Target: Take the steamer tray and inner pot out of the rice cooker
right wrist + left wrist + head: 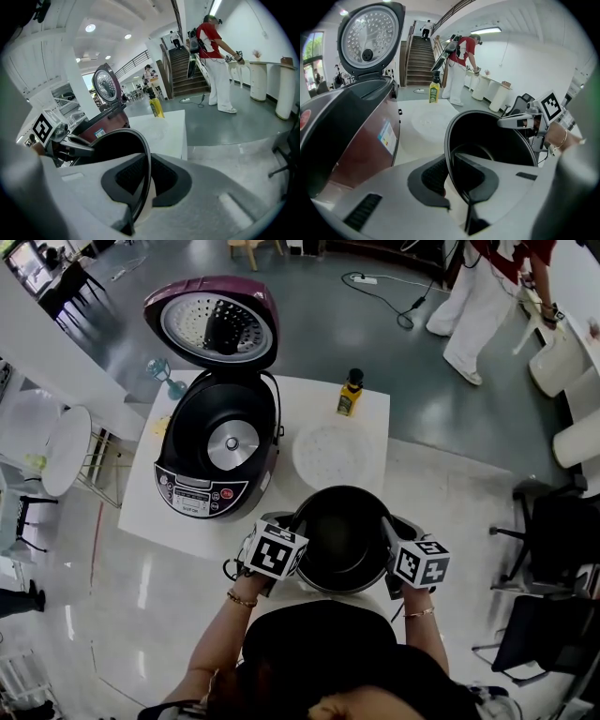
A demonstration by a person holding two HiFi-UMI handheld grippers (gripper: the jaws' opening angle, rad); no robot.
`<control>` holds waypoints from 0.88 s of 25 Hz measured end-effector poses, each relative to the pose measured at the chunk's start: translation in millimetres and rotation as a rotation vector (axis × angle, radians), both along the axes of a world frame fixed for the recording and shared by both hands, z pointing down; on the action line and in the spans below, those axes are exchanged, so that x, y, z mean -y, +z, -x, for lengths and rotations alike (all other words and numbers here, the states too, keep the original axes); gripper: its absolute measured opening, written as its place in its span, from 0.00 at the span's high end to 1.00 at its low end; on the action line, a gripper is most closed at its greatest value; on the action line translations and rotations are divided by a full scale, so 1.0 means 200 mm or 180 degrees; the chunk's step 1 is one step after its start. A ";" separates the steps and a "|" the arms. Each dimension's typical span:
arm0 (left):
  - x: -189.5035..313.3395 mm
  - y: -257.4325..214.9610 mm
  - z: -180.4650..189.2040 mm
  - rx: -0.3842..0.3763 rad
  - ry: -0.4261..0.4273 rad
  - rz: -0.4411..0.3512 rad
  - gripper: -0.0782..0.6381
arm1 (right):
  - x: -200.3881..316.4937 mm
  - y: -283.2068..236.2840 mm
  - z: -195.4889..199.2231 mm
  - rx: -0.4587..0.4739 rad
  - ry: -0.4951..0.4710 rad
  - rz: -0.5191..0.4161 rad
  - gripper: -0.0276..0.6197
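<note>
At the table's (371, 405) near edge, pinching the inner pot's (343, 538) rim with left gripper (451, 181) and right gripper (140, 183) — clear of the rice cooker (201, 489), just needs setting down.

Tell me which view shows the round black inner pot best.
Head view: the round black metal inner pot shows nearly whole, from above. The left gripper view shows its rim and dark inside; the right gripper view, only a rim arc.

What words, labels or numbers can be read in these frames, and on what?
No text reads clearly.
Cooker panel: print too small.
Sticker on the cooker's side: blurred.
Bottle: label too small.
Marker cubes: black-and-white patterns only, no words.
</note>
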State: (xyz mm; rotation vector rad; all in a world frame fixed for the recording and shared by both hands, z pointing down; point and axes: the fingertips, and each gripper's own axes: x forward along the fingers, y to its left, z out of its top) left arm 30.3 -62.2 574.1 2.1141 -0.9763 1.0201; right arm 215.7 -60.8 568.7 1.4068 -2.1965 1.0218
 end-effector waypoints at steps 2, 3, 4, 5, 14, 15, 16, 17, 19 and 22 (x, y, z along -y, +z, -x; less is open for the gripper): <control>0.01 0.01 0.00 -0.0013 -0.0016 -0.0002 0.84 | 0.01 0.01 0.00 0.0001 0.0002 0.0002 0.91; 0.01 0.01 0.01 -0.0018 -0.0020 -0.0002 0.84 | 0.01 0.01 0.01 0.0000 0.0001 0.0004 0.91; 0.01 0.01 0.01 -0.0022 -0.0022 -0.0003 0.84 | 0.01 0.01 0.01 -0.0004 -0.0002 0.0003 0.91; 0.01 0.01 0.01 -0.0026 -0.0023 -0.0008 0.84 | 0.01 0.01 0.01 -0.0008 -0.0007 0.0000 0.91; 0.05 -0.03 0.03 -0.0033 0.0067 -0.0500 0.73 | 0.01 -0.01 0.02 0.0019 -0.0102 -0.0164 0.87; 0.05 -0.04 0.05 -0.0004 0.0077 -0.0558 0.68 | 0.02 -0.03 0.02 -0.0017 -0.0111 -0.0215 0.86; 0.05 -0.05 0.06 0.0005 0.0081 -0.0592 0.64 | 0.02 -0.05 0.02 -0.0061 -0.0119 -0.0277 0.86; 0.05 -0.07 0.08 -0.0005 0.0073 -0.0610 0.61 | 0.02 -0.07 0.01 -0.0113 -0.0124 -0.0339 0.86; 0.06 -0.12 0.11 -0.0042 0.0012 -0.0666 0.60 | 0.04 -0.11 -0.01 -0.0238 -0.0129 -0.0449 0.85; 0.08 -0.26 0.17 -0.0108 -0.0129 -0.0967 0.60 | 0.05 -0.22 -0.05 -0.0366 -0.0109 -0.0703 0.83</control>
